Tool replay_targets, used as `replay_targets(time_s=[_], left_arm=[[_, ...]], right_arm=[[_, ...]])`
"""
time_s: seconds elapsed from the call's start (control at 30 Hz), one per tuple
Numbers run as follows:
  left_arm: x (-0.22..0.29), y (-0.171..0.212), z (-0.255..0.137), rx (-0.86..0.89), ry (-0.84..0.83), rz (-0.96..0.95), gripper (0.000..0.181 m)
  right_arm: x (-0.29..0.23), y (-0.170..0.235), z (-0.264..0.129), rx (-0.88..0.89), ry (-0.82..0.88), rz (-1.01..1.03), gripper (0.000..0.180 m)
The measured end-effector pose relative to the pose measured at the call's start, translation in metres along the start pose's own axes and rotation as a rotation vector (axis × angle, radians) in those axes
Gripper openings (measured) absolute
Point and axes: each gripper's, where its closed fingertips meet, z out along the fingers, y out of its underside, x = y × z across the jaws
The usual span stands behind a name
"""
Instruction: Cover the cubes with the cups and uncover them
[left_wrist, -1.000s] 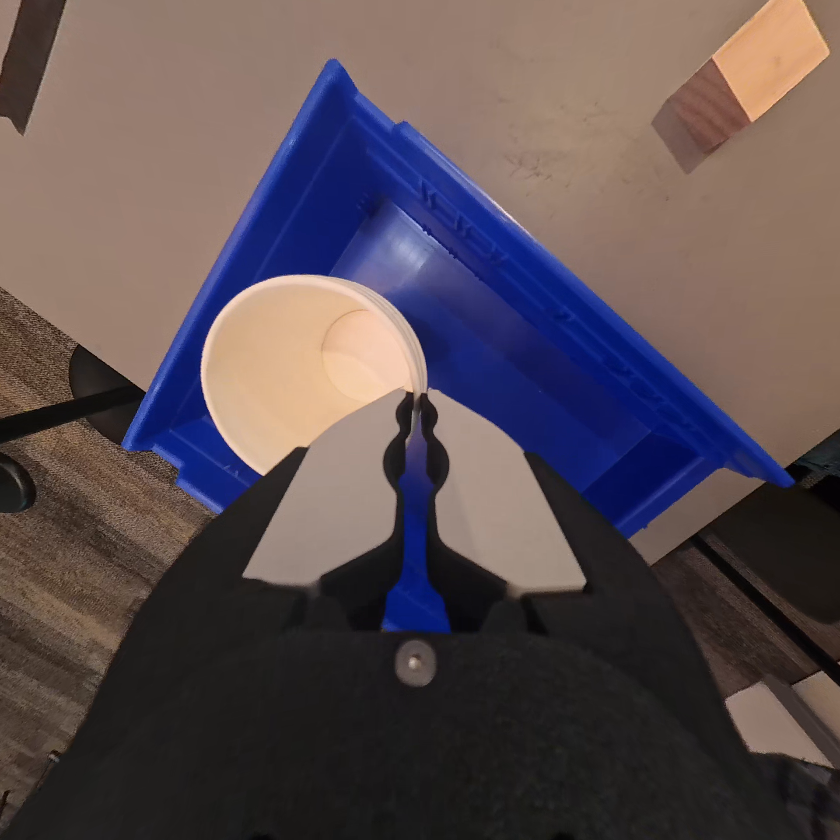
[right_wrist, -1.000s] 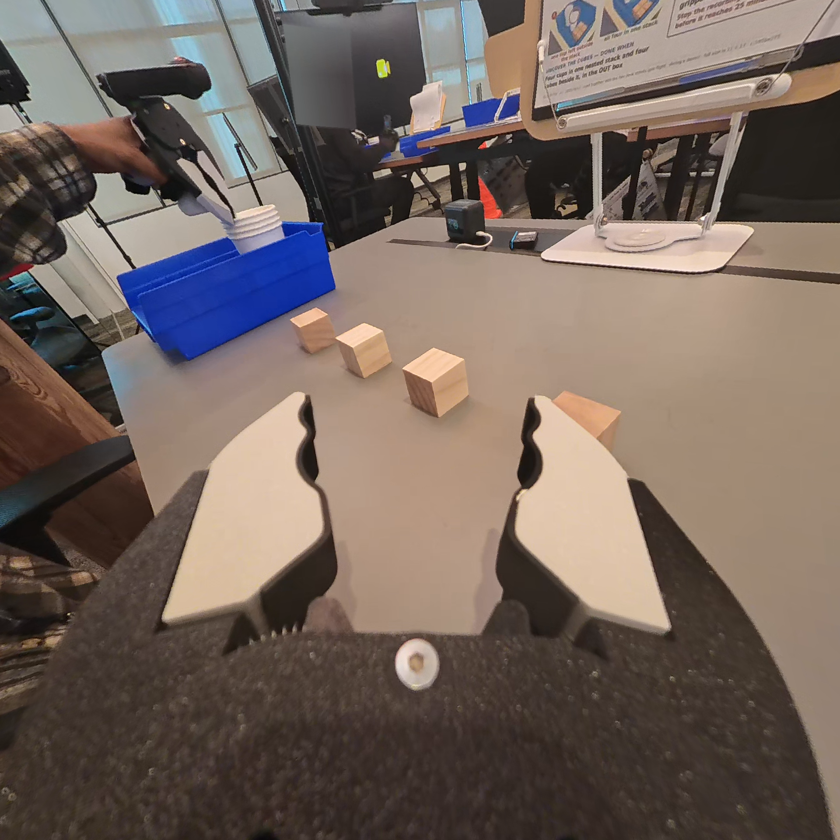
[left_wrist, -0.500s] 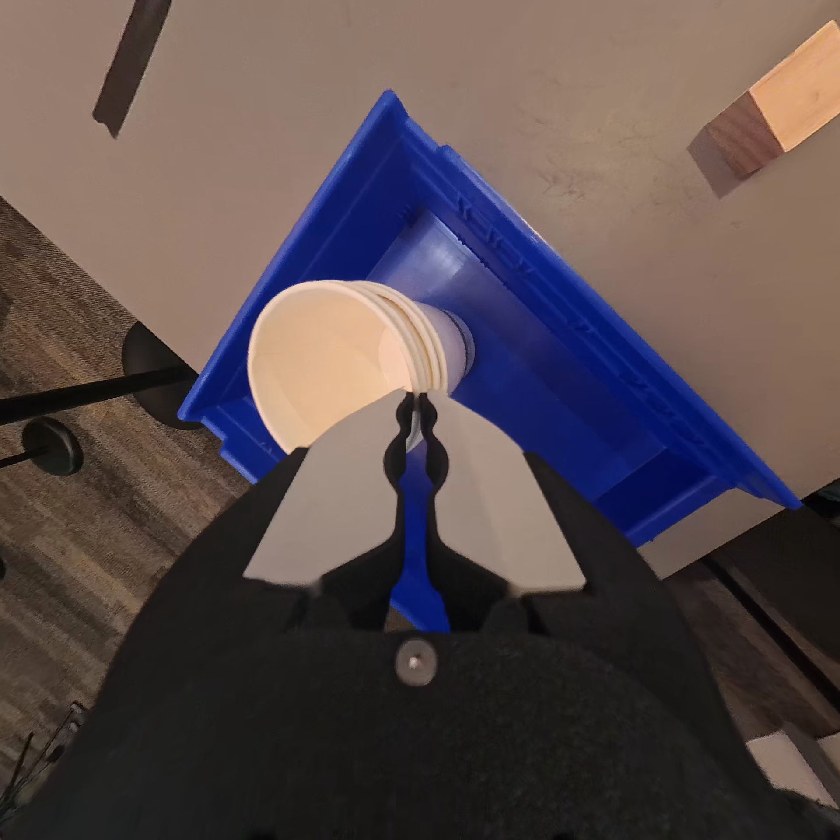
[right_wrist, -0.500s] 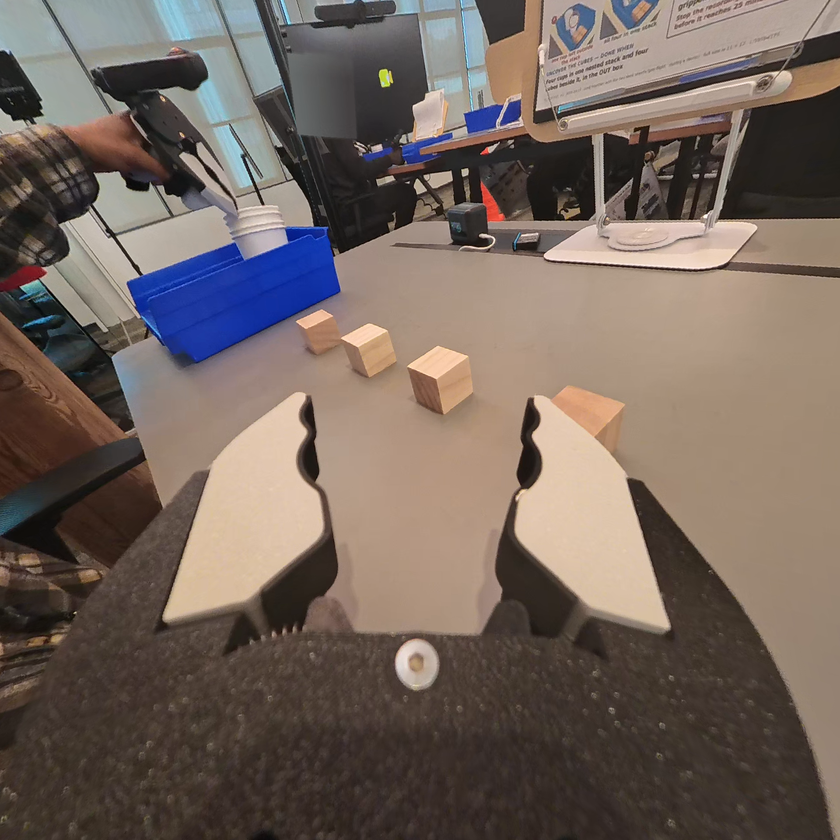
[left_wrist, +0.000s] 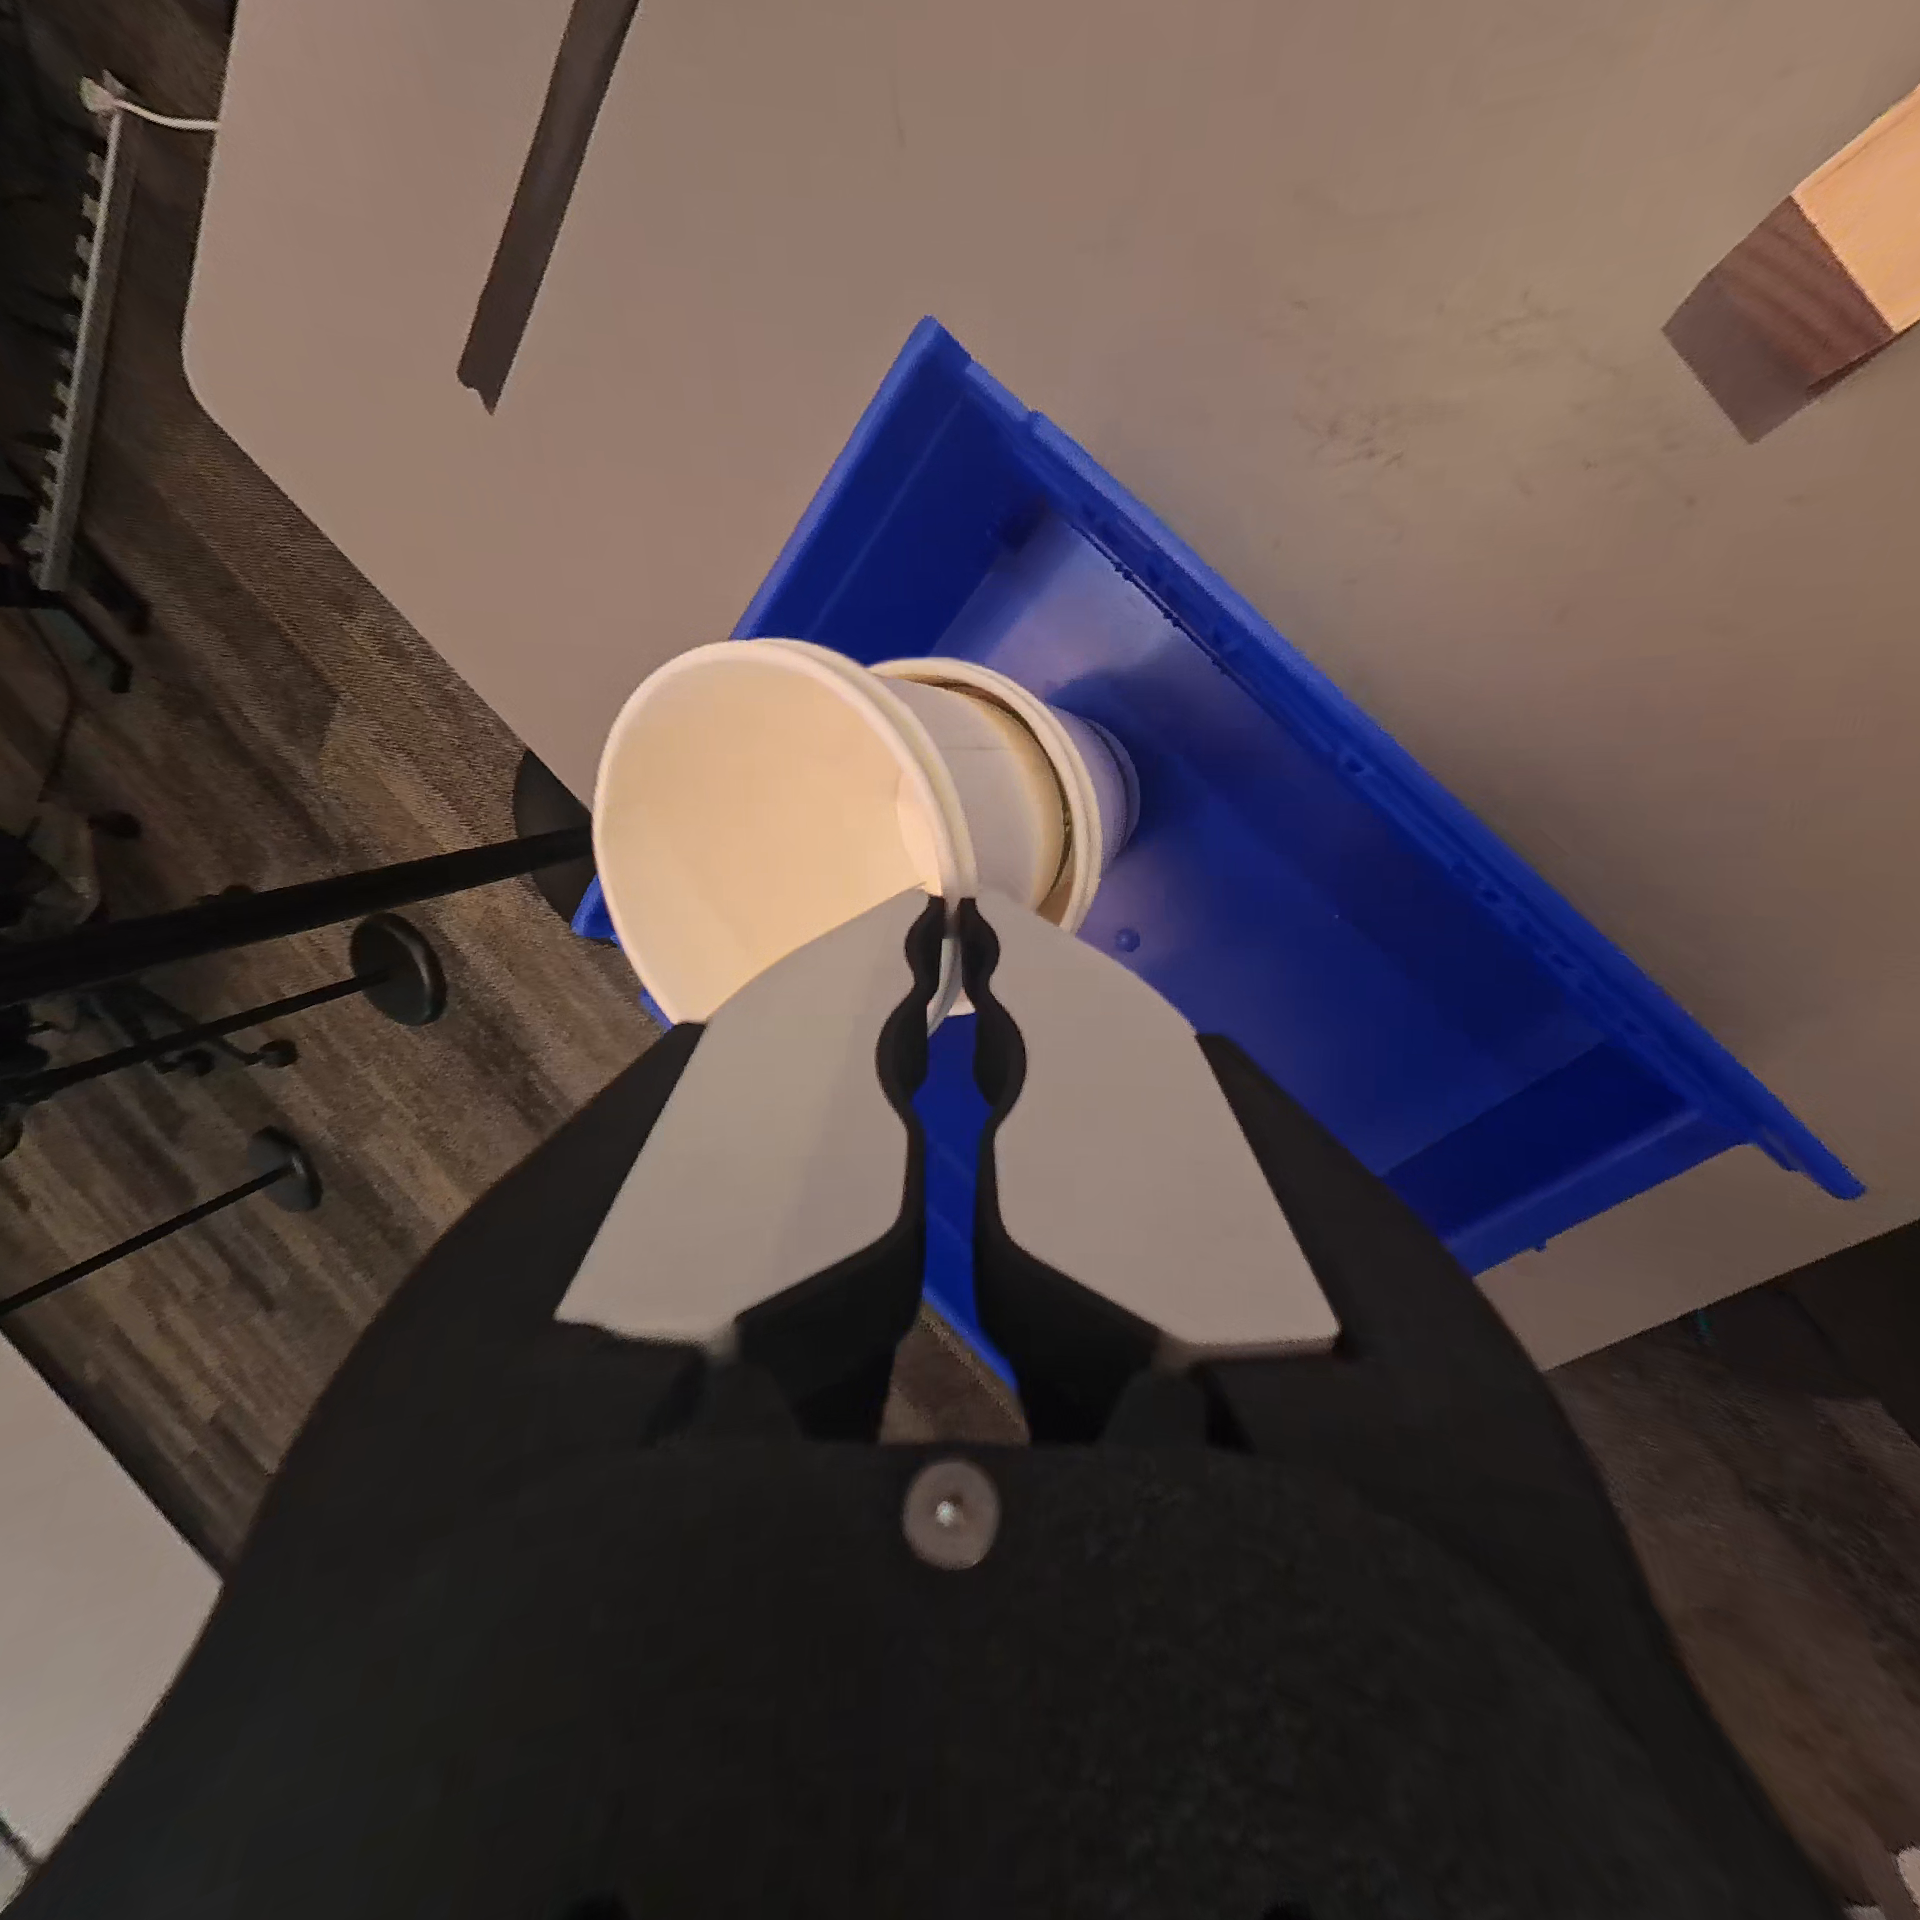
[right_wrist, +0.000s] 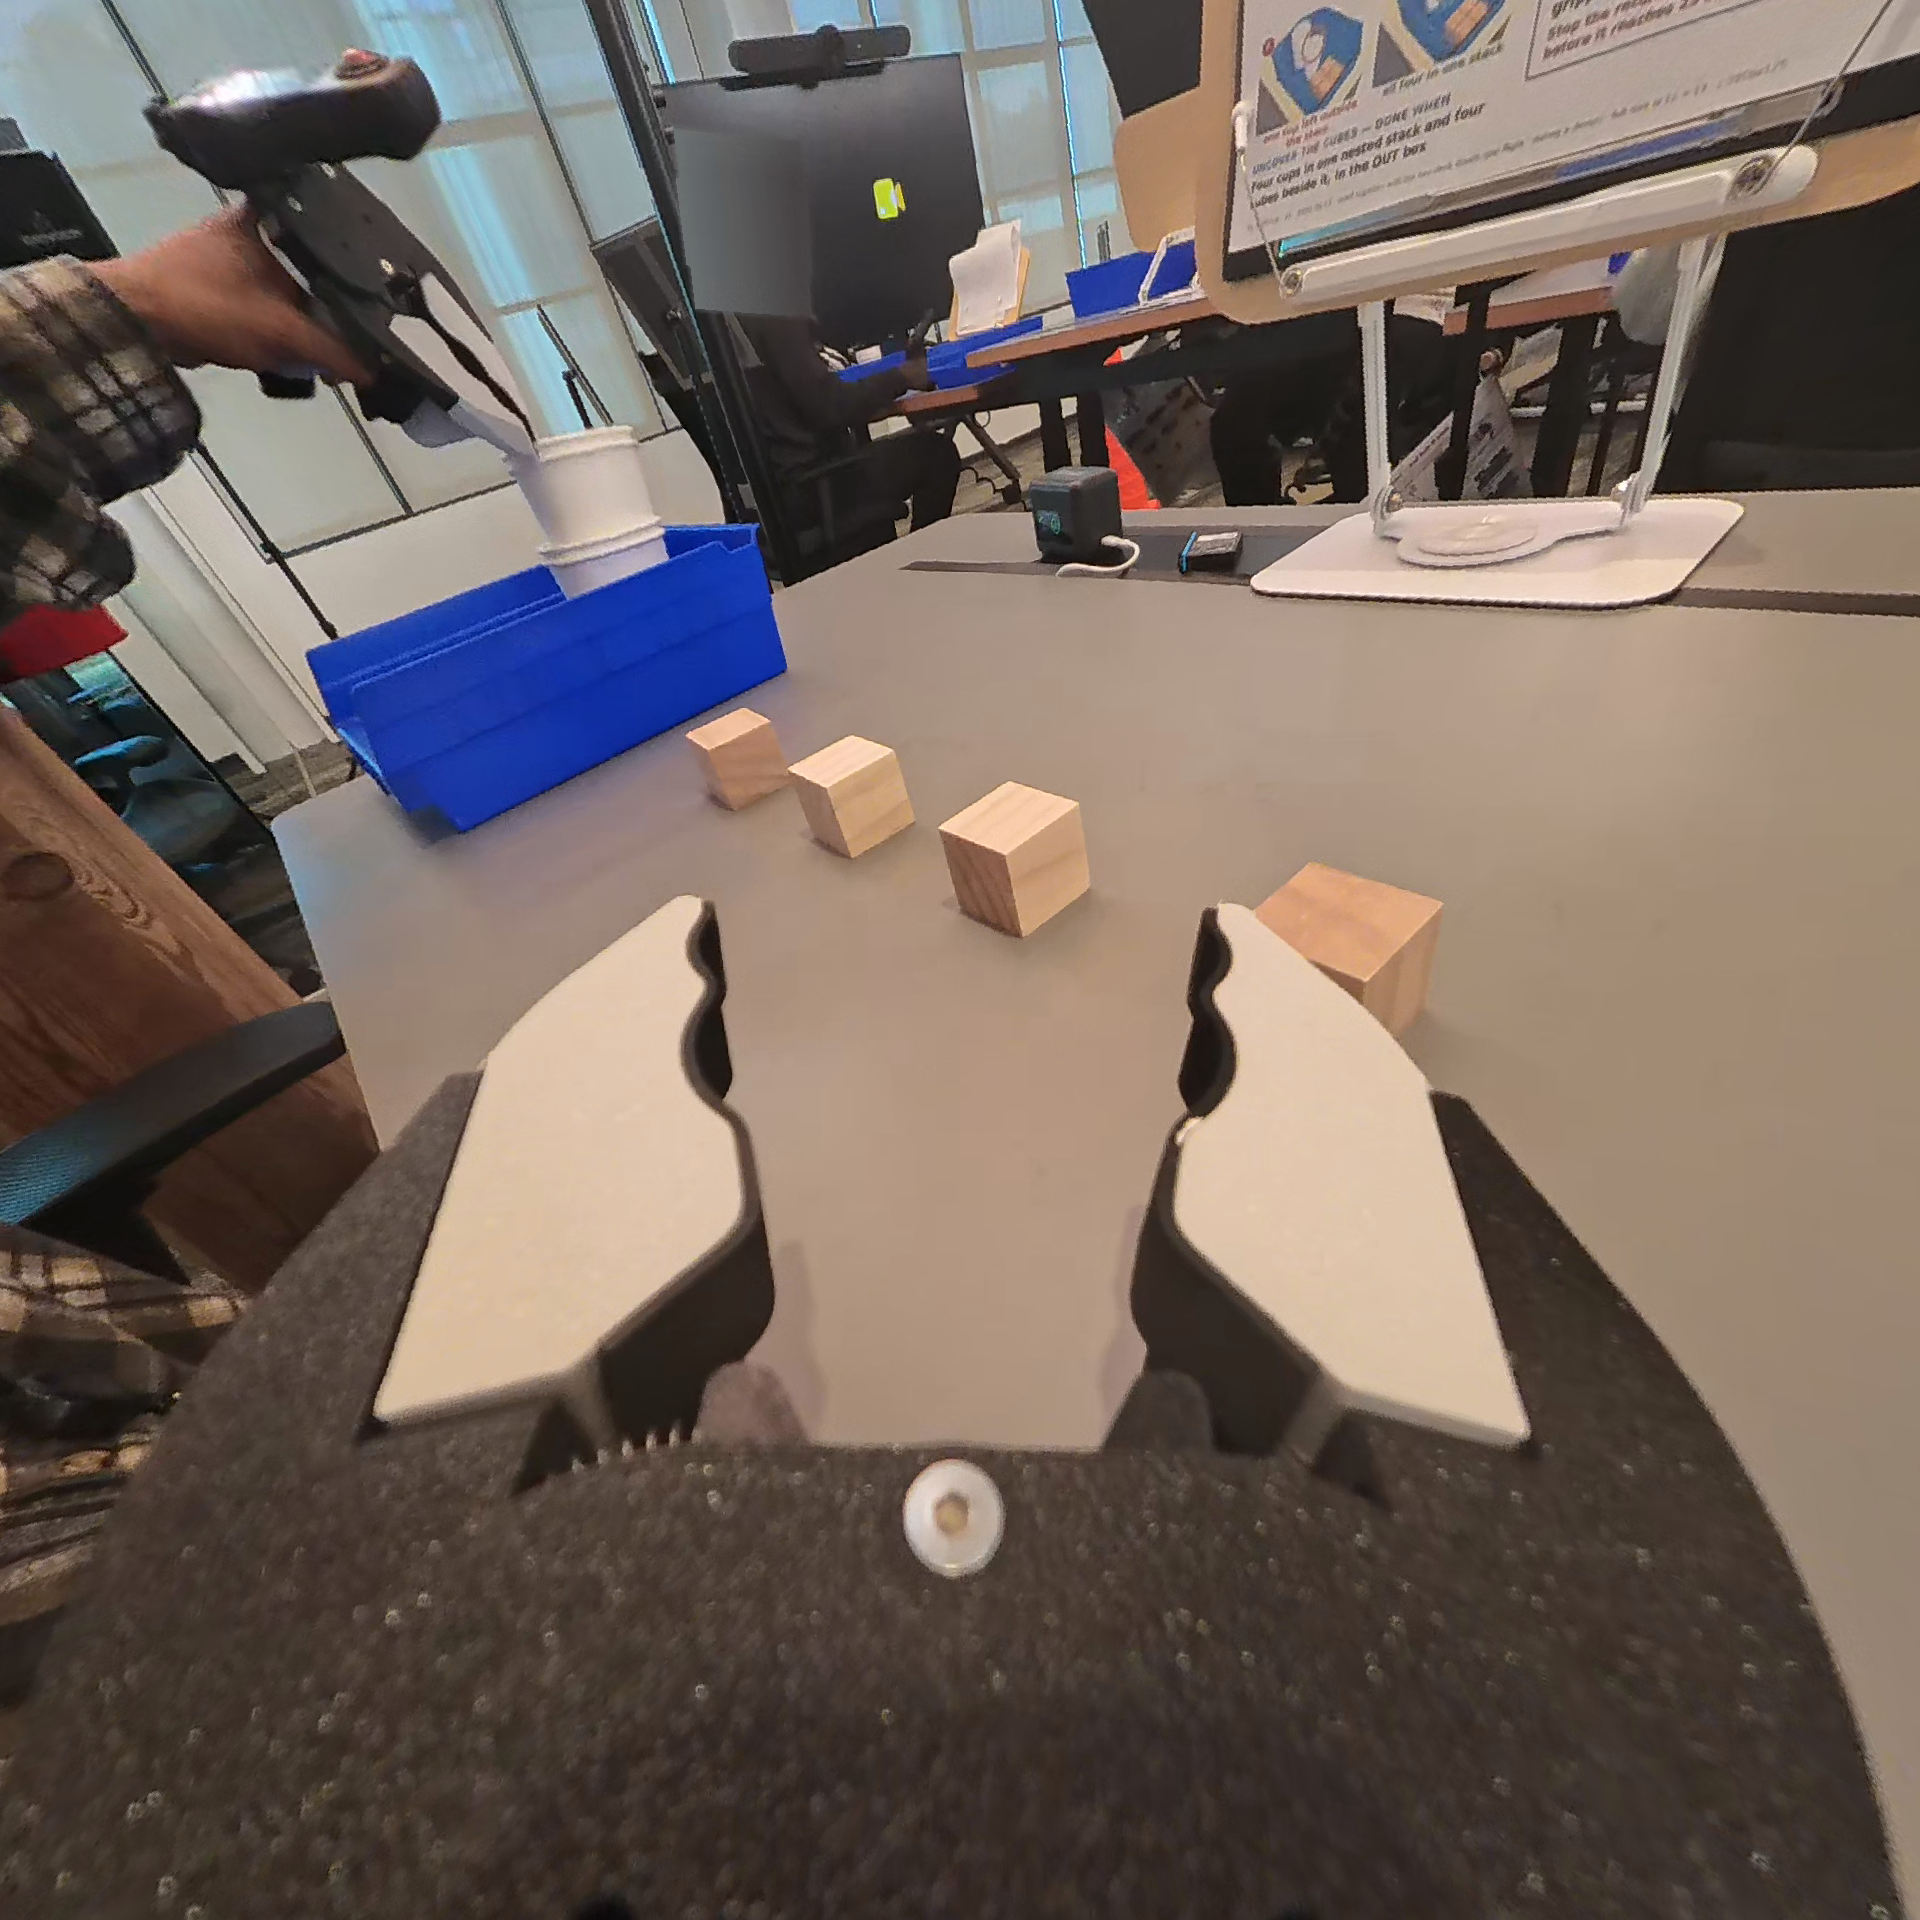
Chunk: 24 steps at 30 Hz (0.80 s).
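Left hand-held gripper (left_wrist: 953, 914), far left in the right wrist view (right_wrist: 516, 423), is clamped on the rim of the top cup (left_wrist: 769, 831), one finger inside the rim, one outside. That cup is lifted partway out of the stack of cups (right_wrist: 603, 545) below it; the two still overlap. The stack sits in the blue bin (right_wrist: 561, 686) at the far left corner of the counter (right_wrist: 1351, 748). In the left wrist view the cup's open mouth faces the camera, just beyond the fingertips, with the bin floor (left_wrist: 1299, 935) under it. A hand (right_wrist: 234, 301) with a plaid sleeve holds this gripper from the left.

Right of the bin, four wooden cubes stand in a diagonal row on the counter, all uncovered: first cube (right_wrist: 736, 756) just beside the bin, second cube (right_wrist: 850, 795) nearly touching it, third cube (right_wrist: 1015, 858) a bit apart, fourth cube (right_wrist: 1361, 940) nearest and rightmost. One cube (left_wrist: 1808, 281) shows at the right edge of the left wrist view.

Right hand-held gripper (right_wrist: 954, 956) hovers near over the counter, jaws wide apart, nothing between them. Its right finger (right_wrist: 1309, 1143) overlaps the fourth cube's near corner in view; can't tell if touching. Third cube lies just beyond the gap between the fingers. Cups well apart from this gripper, far left.

Far right: a white stand (right_wrist: 1496, 551) carrying a board.
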Motion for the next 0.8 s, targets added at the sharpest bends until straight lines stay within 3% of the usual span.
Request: replay_targets(time_s=[0.03,0.27,0.8], left_arm=[[-0.001,0.0,-0.002,-0.003,-0.019,0.004,0.003],[-0.013,-0.003,-0.019,0.012,-0.17,0.009,0.002],[-0.026,-0.008,-0.045,0.039,-0.344,0.025,0.002]], right_arm=[[0.0,0.0,0.0,0.0,-0.001,0.001,0.085],[0.0,0.001,-0.002,0.015,-0.001,0.006,0.084],[-0.001,0.003,-0.003,0.022,-0.01,0.013,0.083]])
